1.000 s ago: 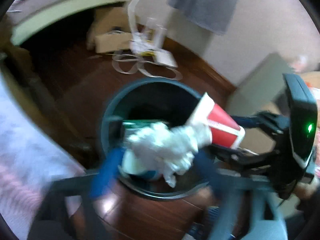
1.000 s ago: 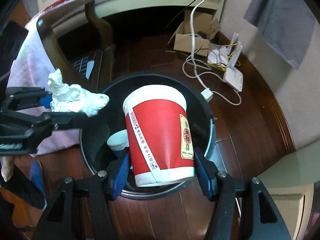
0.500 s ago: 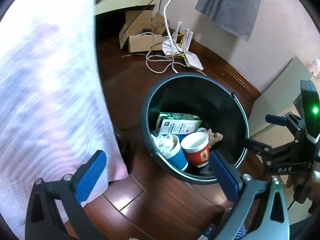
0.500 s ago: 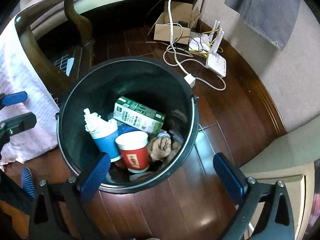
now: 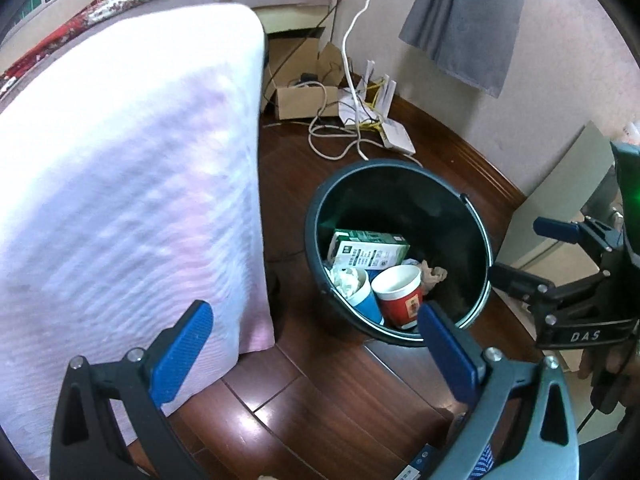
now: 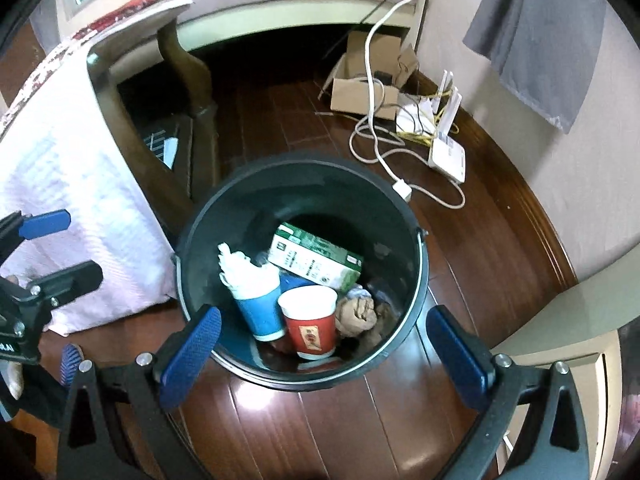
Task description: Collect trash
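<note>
1. We held the left tool (image 5: pixel 308 354) and the right tool (image 6: pixel 320 354) above the bin (image 6: pixel 416 248), both with jaws wide apart and nothing between them.
2. We judged the collecting well advanced: the trash lay inside the bin, and we saw no loose litter on the floor near the bin.
3. Inside the bin we counted two cups: one red cup (image 6: pixel 310 322) standing upright, and one blue cup (image 6: pixel 260 308) just beside it, stuffed with white tissue (image 6: pixel 240 268).
4. Behind the cups lay one green carton (image 6: pixel 316 258); beside the red cup sat one brown crumpled wad (image 6: pixel 356 312).
5. What remained, we could not tell; any further trash lay outside both views.
</note>
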Available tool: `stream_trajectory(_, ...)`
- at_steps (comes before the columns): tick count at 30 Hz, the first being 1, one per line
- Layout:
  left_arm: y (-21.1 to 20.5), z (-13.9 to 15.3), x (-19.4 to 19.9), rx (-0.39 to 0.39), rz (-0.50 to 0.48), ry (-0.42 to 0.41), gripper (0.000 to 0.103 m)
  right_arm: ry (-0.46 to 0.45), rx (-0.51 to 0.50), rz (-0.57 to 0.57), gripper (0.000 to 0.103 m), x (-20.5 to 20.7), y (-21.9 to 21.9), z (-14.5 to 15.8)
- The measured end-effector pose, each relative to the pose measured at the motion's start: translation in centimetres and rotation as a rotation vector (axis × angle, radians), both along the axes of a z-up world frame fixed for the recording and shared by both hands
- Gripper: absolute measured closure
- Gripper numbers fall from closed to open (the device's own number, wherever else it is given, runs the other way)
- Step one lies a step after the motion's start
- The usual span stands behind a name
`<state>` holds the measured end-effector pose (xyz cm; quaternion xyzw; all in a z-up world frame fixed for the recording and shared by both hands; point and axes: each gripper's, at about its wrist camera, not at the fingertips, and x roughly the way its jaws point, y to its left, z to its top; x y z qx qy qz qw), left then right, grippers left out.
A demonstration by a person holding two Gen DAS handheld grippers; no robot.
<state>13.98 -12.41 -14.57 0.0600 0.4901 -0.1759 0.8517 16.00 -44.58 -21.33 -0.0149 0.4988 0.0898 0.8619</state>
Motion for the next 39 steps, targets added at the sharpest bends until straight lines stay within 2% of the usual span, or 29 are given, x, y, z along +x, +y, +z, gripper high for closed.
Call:
stream_trajectory(6,1.4,3.1,-1.6,0.021,0.032,-0.062,0.001,-0.077,0.034,-0.014,0.000,-1.7,1.1,4.1)
stream_trajectory(10,3.0,6.2,-3.1,0.038,0.058,-0.124,0.001,-0.119,0.011,-0.040,0.000,-3.6,2.4,7.0)
stream_trajectory(14,5.0,8.6,-5.0,0.055,0.096,-0.153,0.001,-0.141,0.093,-0.076,0.000,-5.9,2.9,9.7)
stream_trajectory(23,6.7,13.6,-9.4,0.087,0.111,-0.264,0.001,-0.210,0.075,-0.079,0.000,-10.1,5.8,15.9)
stream_trajectory(31,8.2,18.1,-13.3,0.037,0.122,-0.361,0.001,-0.256,0.082,-0.114,0.000,-14.9,6.0,20.4)
stream_trajectory(36,8.8,21.3,-16.8,0.012,0.118,-0.441,0.001,-0.336,0.059,-0.141,0.000,-19.0,6.3,24.2)
stream_trajectory(39,9.6,23.0,-18.9,0.010,0.122,-0.502,0.001,-0.378,0.083,-0.165,0.000,-21.3,6.1,26.5)
